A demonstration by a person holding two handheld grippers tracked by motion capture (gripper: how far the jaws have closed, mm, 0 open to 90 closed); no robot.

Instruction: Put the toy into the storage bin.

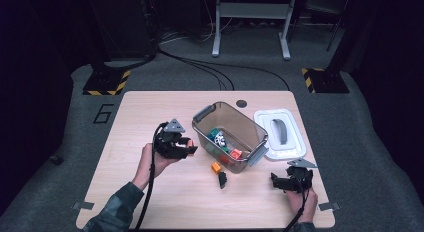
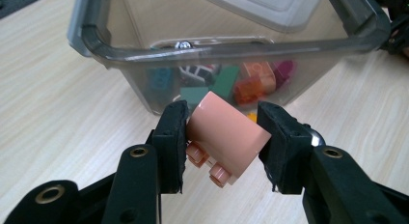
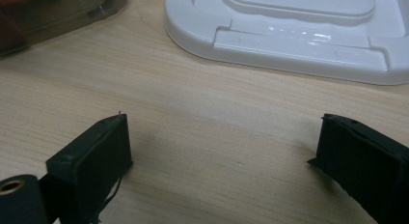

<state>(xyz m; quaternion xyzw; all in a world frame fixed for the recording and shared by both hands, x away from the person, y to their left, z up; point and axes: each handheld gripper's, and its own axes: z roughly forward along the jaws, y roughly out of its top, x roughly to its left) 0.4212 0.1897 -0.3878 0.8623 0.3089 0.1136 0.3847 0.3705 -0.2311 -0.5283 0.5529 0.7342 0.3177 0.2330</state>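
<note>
The left gripper point(image 2: 223, 132) clamps a pink brick point(image 2: 226, 134) just beside the clear bin point(image 2: 231, 48); the right gripper point(image 3: 222, 151) gapes, seemingly empty, near the bin's white lid point(image 3: 289, 35).

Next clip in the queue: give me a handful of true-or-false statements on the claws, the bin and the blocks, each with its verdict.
1. The left claw is shut on a pink block. True.
2. The right claw holds an orange block. False: its jaws stand open over bare table.
3. The white lid is snapped onto the clear bin. False: it lies on the table beside the bin.
4. Several coloured blocks lie inside the bin. True.
5. An orange block and a black piece lie on the table in front of the bin. True.
</note>
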